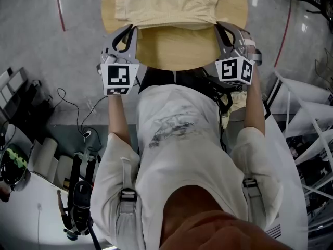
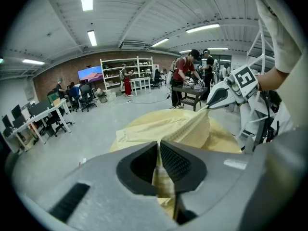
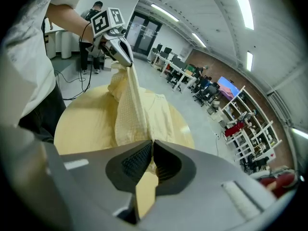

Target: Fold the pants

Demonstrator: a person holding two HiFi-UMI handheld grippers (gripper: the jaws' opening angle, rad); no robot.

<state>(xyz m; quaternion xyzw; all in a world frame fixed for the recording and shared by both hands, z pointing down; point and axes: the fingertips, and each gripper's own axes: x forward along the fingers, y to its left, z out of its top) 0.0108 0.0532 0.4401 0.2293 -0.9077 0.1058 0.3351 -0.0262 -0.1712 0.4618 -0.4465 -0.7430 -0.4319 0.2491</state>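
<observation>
The pale yellow pants [image 1: 166,4] are lying on the round wooden surface [image 1: 177,51], toward 12 o'clock from the person. Their near edge is running from 9 to 3 o'clock, raised a little above the wood. The left gripper [image 1: 129,34] is pinching its 9 o'clock corner, jaws closed tight on the cloth. The right gripper [image 1: 222,34] is doing the same at 3 o'clock. I judge both must be carrying this edge toward 12 o'clock together.
</observation>
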